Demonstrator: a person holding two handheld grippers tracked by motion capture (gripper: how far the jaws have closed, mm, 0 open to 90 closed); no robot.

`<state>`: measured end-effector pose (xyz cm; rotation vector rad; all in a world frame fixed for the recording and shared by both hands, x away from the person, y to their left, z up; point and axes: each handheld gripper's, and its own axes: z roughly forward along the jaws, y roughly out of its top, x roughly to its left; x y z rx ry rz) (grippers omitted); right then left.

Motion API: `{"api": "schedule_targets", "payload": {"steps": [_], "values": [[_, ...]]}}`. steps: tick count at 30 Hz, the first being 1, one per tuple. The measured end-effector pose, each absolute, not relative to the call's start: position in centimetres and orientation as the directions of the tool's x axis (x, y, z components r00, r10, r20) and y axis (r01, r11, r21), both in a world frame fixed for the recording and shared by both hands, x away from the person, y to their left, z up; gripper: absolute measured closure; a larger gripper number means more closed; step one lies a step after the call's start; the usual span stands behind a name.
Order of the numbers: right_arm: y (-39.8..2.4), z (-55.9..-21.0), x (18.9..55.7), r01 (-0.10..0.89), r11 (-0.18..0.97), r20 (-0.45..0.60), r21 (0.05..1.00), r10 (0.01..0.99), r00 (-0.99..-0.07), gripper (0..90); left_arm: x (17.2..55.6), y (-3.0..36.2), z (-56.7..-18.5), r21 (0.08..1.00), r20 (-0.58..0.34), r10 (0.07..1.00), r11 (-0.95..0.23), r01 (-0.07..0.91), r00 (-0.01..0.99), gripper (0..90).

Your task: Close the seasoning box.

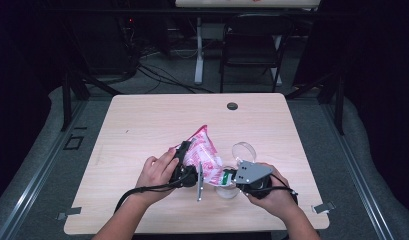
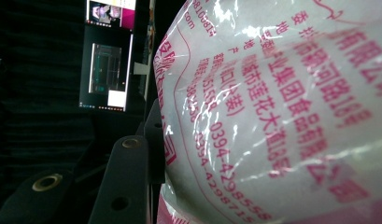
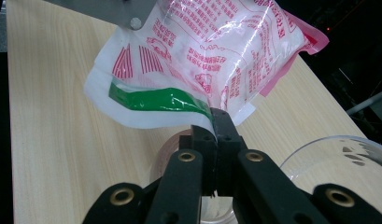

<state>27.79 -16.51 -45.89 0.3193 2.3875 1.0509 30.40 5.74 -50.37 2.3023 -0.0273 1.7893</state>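
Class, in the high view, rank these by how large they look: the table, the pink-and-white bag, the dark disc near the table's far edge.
1. Table, the largest by far.
2. Pink-and-white bag.
3. Dark disc, the smallest.

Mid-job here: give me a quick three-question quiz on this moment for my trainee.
1. True or false: the right gripper is shut on the bag's lower edge.
2. What lies directly below the pinched edge? A) a clear cup B) a metal bowl C) a black cap
3. Fill in: the band printed along the bag's edge near the right gripper's fingers is ____.

Key: 1 true. 2 A. 3 green.

For reference: the left gripper holds the bag's body, and a second clear cup lies on the table beyond.
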Motion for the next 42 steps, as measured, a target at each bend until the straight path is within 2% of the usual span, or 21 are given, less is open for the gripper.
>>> {"api": "schedule_targets", "payload": {"steps": [42], "values": [[-16.79,-45.8,27.69,0.011,0.672,-0.359,0.74,0.409,-0.839,90.0,30.23,5.35,-49.7,0.127,0.97,0.087,-0.977,-0.169,0.226,60.5]]}}
